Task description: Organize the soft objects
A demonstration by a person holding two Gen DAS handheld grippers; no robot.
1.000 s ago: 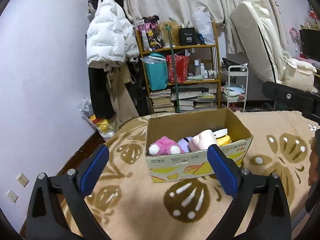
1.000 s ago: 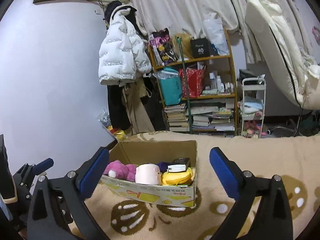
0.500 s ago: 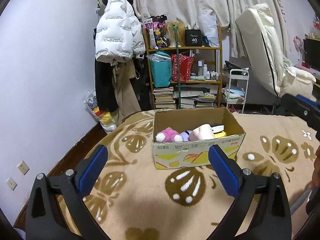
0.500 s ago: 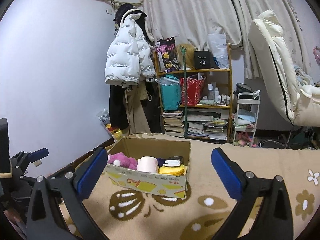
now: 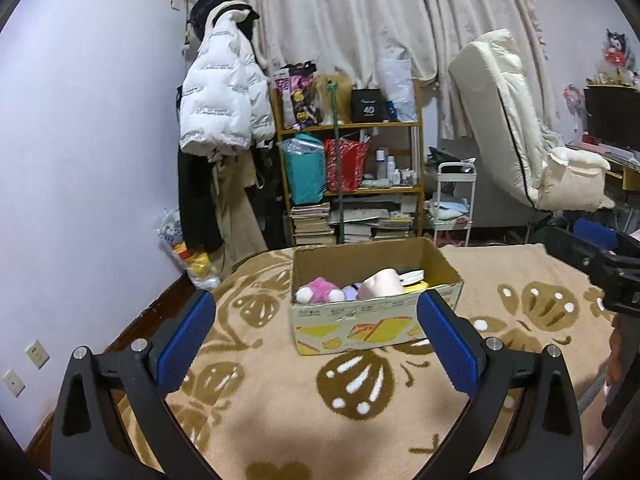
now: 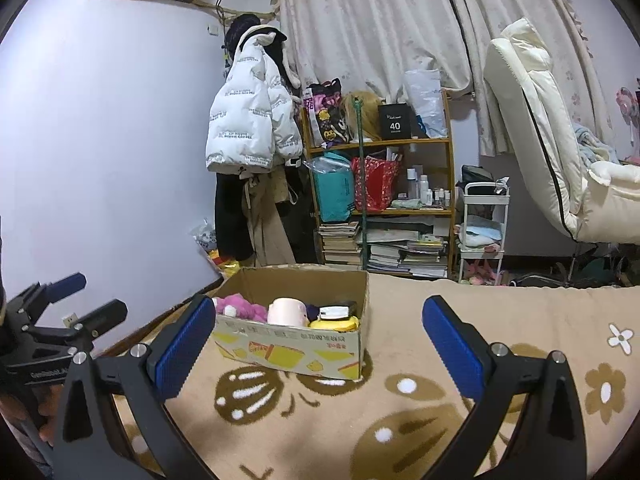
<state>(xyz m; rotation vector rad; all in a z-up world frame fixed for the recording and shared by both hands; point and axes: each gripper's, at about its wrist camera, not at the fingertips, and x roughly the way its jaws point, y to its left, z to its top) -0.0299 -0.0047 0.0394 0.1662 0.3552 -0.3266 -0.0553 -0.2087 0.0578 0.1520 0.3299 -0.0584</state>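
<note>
The box (image 5: 372,312) sits on the blanket (image 5: 280,400), holding a pink plush (image 5: 320,289), a cream roll (image 5: 382,284) and a yellow item (image 6: 335,323). Before the box, the left gripper (image 5: 316,340) and right gripper (image 6: 318,344) both gape wide, empty.

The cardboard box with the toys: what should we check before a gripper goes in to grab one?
1. Left gripper open and empty: ok.
2. Right gripper open and empty: ok.
3. Open-topped brown cardboard box upright on the beige patterned blanket: ok.
4. Fluffy pink plush toy reachable from above, nothing on top: ok.
5. Grippers close enough to grab: not ok, both are short of the box.
6. What lies beneath the toys: cannot tell.
</note>
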